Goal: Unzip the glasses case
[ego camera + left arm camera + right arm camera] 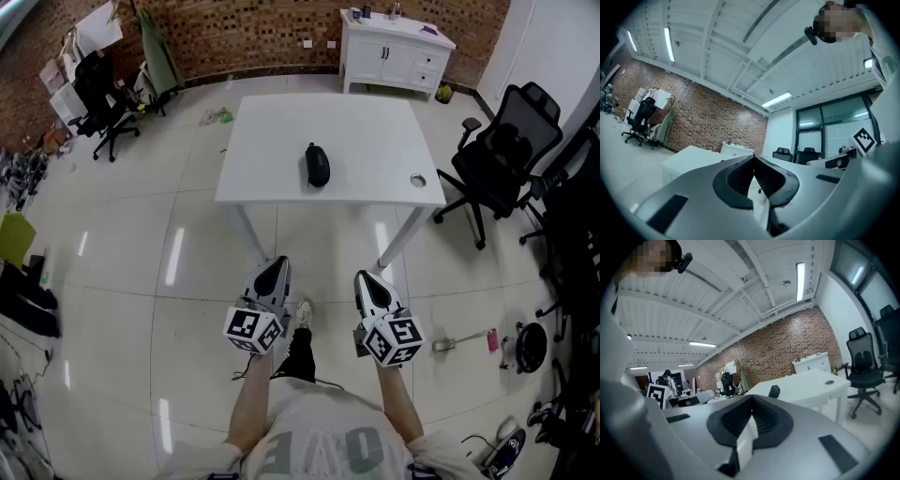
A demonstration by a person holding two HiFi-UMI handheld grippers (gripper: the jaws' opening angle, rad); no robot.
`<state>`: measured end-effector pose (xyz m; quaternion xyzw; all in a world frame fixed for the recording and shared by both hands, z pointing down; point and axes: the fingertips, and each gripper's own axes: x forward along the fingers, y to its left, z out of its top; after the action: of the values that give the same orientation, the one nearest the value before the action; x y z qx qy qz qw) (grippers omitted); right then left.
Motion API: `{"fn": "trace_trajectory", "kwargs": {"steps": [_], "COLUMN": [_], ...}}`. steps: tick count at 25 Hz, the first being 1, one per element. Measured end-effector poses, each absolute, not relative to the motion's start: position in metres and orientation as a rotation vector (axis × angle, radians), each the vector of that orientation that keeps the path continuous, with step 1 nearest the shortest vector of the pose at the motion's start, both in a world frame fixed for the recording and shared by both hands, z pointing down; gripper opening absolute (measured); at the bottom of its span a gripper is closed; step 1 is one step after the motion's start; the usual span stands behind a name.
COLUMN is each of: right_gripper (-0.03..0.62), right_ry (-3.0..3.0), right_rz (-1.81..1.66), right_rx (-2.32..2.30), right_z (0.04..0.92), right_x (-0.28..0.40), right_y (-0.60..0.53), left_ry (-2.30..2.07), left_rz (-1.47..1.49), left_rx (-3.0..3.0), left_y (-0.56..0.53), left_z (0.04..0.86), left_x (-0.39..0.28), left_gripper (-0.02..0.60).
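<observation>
Glasses case (318,165), dark, smooth and rounded like a long pebble, lies near the middle of a white table (272,178); the table top is flat, matt and rectangular, on slanted white legs; a small round disc (418,180) sits by the table's near right corner, well apart from the case. Glossy pale floor tiles (169,253) surround the table and catch streaks of light; beyond the table's far side stands a white cabinet (394,56) with panelled doors against a rough brick wall (244,33); to the table's right is a black mesh office chair (502,150) on castors.

On the near side of the table, over the floor and short of its edge, a person holds two grey plastic tools side by side; the left gripper (275,264) has its ribbed black pads pressed together with nothing between them; the right gripper (367,278) is likewise closed tip to tip and empty; both point level toward the table, and neither touches the table or the case.
</observation>
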<state>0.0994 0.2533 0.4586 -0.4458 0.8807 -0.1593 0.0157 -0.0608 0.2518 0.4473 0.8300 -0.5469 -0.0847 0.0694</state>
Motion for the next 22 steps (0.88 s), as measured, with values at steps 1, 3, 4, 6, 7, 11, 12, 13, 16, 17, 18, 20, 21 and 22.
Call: {"fn": "trace_trajectory", "kwargs": {"steps": [1,3,4,6,7,11,12,13,16,17,18,20,21,22], "right_gripper": [-0.002,-0.003,-0.003,-0.002,-0.002,-0.003,-0.002,-0.002,-0.002,-0.002,-0.002,-0.002,-0.002,-0.002], "right_ry": [2.74,2.736,2.73,2.718,2.717,2.773,2.792,2.809,2.891,2.934,2.979,3.064,3.1,3.131], "right_rz": [-0.488,-0.47,-0.459,-0.446,-0.449,-0.523,-0.546,-0.567,-0.618,-0.631,-0.652,-0.725,-0.763,-0.799], "right_rx": [-1.391,-1.4,-1.404,-1.413,-1.42,-1.436,-1.437,-1.436,-1.421,-1.41,-1.392,-1.336,-1.309,-1.284], "right_z": [0.454,0.444,0.438,0.43,0.429,0.451,0.46,0.469,0.495,0.504,0.514,0.536,0.545,0.554], "right_x": [0.088,0.067,0.058,0.04,0.032,0.01,0.008,0.007,0.002,-0.001,-0.004,-0.012,-0.016,-0.02], "right_y": [0.22,0.156,0.126,0.071,0.048,-0.013,-0.024,-0.035,-0.062,-0.069,-0.072,-0.07,-0.066,-0.063], "left_ry": [-1.639,-1.623,-1.612,-1.587,-1.574,-1.532,-1.524,-1.515,-1.499,-1.501,-1.507,-1.516,-1.509,-1.492], "left_rz": [-0.252,-0.245,-0.24,-0.223,-0.215,-0.179,-0.169,-0.159,-0.115,-0.102,-0.094,-0.09,-0.089,-0.082], "left_rx": [2.505,2.526,2.542,2.584,2.6,2.604,2.602,2.601,2.584,2.571,2.557,2.535,2.532,2.537], "left_y": [0.218,0.151,0.119,0.06,0.035,-0.04,-0.053,-0.064,-0.091,-0.1,-0.108,-0.125,-0.133,-0.141], "left_z": [0.442,0.431,0.425,0.413,0.408,0.409,0.411,0.415,0.43,0.434,0.438,0.443,0.444,0.446], "left_x": [-0.071,-0.089,-0.097,-0.109,-0.113,-0.116,-0.113,-0.11,-0.105,-0.106,-0.107,-0.106,-0.104,-0.101], "left_gripper": [-0.009,-0.009,-0.009,-0.009,-0.009,-0.009,-0.009,-0.009,-0.009,-0.009,-0.009,-0.009,-0.009,-0.009]}}
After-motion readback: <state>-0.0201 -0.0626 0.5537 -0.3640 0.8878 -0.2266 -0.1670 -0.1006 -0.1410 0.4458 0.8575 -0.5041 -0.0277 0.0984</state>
